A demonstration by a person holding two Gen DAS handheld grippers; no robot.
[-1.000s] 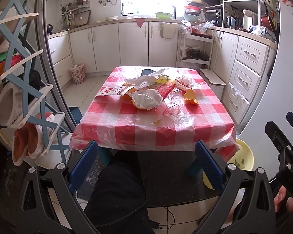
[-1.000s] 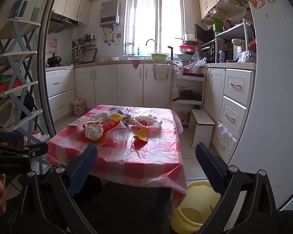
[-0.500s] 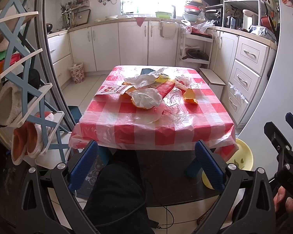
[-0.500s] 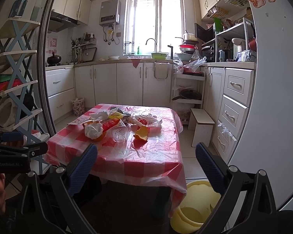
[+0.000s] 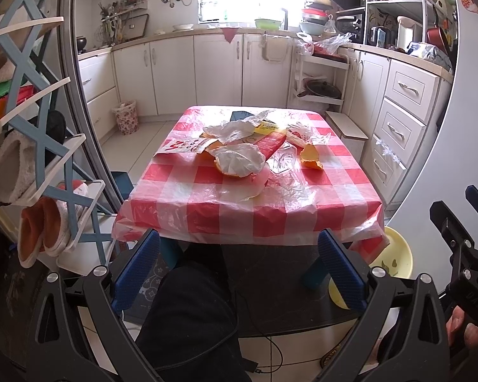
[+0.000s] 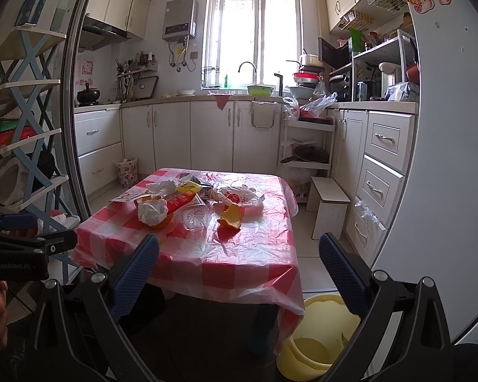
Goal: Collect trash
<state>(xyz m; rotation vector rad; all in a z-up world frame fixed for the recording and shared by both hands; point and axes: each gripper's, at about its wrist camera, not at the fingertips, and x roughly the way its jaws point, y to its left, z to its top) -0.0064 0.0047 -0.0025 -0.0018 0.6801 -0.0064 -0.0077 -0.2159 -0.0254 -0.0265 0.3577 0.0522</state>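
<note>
Both tongs wide open, nothing held: left tongs (image 5: 239, 265) and right tongs (image 6: 239, 272) hang short of the counter's near edge, blue pads well apart, not touching any trash. Right tongs also show at right edge of the left wrist view, left tongs at left edge of the right wrist view.

Counter (image 5: 207, 216) is a low one with red-white check cloth under clear plastic. Trash sits in a loose pile on the far half of the top. Crumpled white tissue (image 5: 240, 160) lies in an orange peel cup, nearest the left-centre. Red flat packet (image 5: 269, 141) just behind it, long axis running diagonally, near-left to far-right, yellow end pointing away toward the cabinets. Printed paper strip (image 5: 188, 145) lies left of it, long axis across the counter. Orange peel piece (image 5: 310, 159) to the right, open side up. Clear crumpled plastic (image 6: 196, 216) between tissue and peel.

Yellow basin (image 6: 318, 340) on floor by the near right corner.
</note>
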